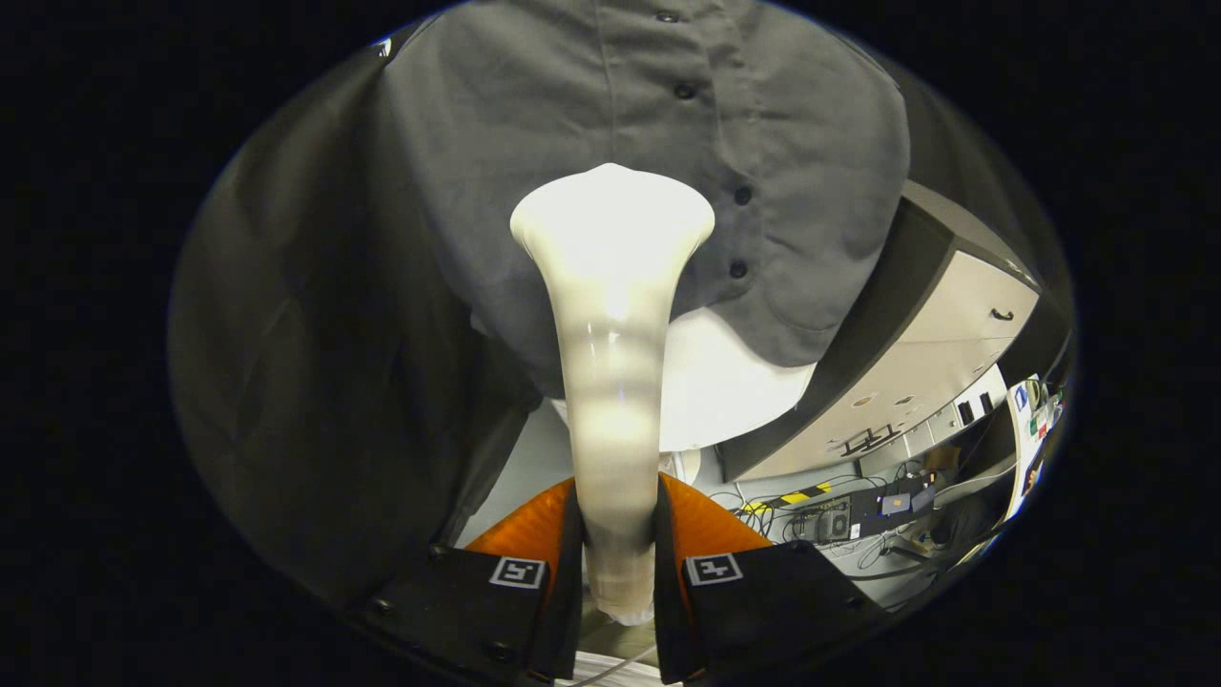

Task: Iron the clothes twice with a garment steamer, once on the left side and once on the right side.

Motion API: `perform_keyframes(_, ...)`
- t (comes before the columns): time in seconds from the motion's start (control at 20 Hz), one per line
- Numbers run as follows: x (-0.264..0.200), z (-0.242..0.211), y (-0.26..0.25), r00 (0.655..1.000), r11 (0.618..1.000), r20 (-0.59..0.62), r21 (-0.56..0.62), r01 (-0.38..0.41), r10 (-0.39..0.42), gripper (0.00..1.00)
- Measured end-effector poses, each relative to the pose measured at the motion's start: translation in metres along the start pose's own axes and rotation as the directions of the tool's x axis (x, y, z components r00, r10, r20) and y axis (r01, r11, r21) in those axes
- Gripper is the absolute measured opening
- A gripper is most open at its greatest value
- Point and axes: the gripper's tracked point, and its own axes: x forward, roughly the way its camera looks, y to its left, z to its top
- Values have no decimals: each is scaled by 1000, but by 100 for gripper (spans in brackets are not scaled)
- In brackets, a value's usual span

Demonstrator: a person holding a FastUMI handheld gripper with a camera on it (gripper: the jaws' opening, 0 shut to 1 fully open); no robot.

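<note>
Black booth cloth hangs behind a grey buttoned cotton shirt; the gripper clamps both fingers on the white flared plastic garment steamer, head at the shirt's hem beside the placket; glide steadily, keeping contact light

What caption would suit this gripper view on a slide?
The gripper, shut on a white garment steamer, holds its flared head against a hanging grey buttoned shirt.
</note>
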Motion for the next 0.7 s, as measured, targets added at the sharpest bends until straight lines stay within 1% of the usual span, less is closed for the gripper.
perform_keyframes(0.25,-55,50,-17,992,999,123,41,-1,-5,39)
perform_keyframes(0.5,-108,96,-43,970,996,241,85,11,-31,39)
perform_keyframes(0.7,-141,124,-71,947,992,316,128,16,-56,39)
